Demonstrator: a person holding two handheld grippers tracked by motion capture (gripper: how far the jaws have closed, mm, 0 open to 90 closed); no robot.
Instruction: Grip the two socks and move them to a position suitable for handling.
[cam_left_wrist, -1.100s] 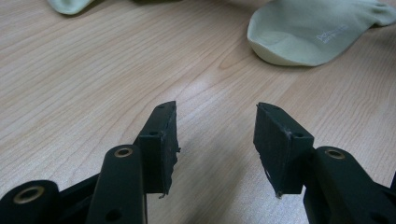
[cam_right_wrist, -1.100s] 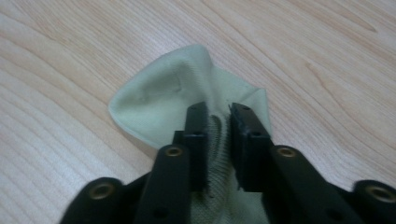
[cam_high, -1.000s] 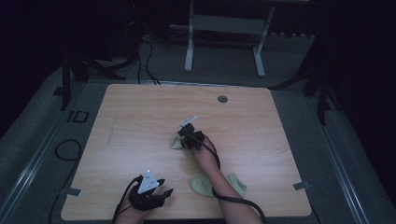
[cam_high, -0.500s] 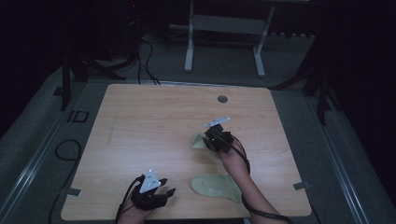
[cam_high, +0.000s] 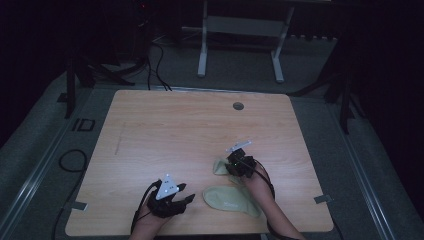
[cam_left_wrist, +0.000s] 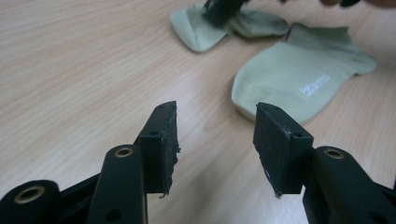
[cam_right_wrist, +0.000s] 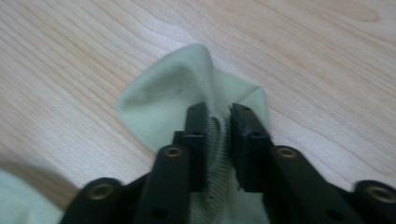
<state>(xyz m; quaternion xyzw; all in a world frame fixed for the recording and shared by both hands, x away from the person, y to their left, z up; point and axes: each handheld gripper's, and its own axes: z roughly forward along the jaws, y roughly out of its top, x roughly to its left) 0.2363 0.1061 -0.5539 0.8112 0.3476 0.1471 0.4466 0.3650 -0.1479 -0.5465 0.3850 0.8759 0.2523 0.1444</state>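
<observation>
Right tongs (cam_right_wrist: 218, 123) clamped on the ribbed cuff of one green sock (cam_right_wrist: 177, 100), dragging it over the table (cam_high: 165, 130) toward the flat sock (cam_high: 231, 199); keep it low, align cuffs; left tongs (cam_left_wrist: 215, 135) apart, idle near the table's front edge.

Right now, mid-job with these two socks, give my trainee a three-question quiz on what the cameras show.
1. True or false: the right gripper is shut on the far sock.
2. How do the left gripper's jaws stand? A) shut on cloth B) open and empty C) shut on nothing
3. Which sock bears small white print, and how does it lie?

Key
1. True: cloth is pinched between its jaws.
2. B: they stand apart over the table.
3. The near sock; it lies flat on the table, with no gripper on it.
</observation>
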